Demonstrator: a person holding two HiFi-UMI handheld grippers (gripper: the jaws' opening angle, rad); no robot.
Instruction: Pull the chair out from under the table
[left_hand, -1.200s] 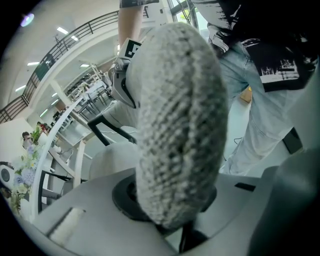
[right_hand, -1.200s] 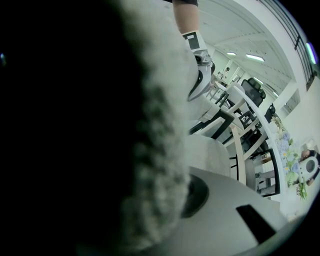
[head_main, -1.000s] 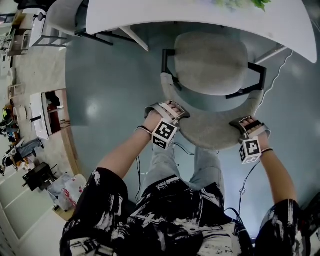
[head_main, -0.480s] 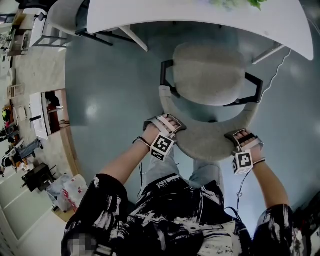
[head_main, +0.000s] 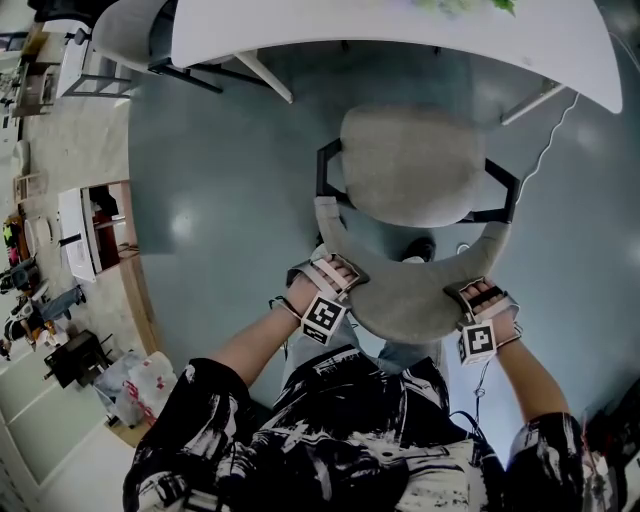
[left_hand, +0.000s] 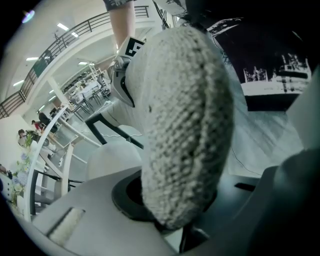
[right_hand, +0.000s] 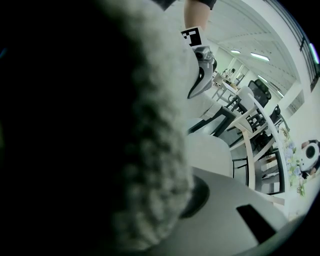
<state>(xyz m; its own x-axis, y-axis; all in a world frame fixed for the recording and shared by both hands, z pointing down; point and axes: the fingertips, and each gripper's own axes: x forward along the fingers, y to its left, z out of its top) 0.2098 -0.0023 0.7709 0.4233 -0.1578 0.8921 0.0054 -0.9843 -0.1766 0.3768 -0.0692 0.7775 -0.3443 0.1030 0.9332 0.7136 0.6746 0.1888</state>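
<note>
Chair (head_main: 408, 165), seat just clear of the table (head_main: 400, 40) edge, is gripped at its padded backrest (head_main: 405, 305) by the clamped jaws of the left gripper (head_main: 335, 272) and right gripper (head_main: 478, 297). It could be skewed by uneven pulling, or the rounded fabric lost from the jaws.

No word, number or brand name can be read in any view. The only signs are coded ones: a black-and-white square marker of blocky cells shows on the white marker cube (head_main: 324, 317) of the left gripper (head_main: 337, 270), and a different one on the matching white cube (head_main: 478, 341) of the right gripper (head_main: 480, 295). The person's black short-sleeved shirt (head_main: 340, 440) carries a white printed picture, perhaps ships or a skyline, with no legible lettering on it
</note>
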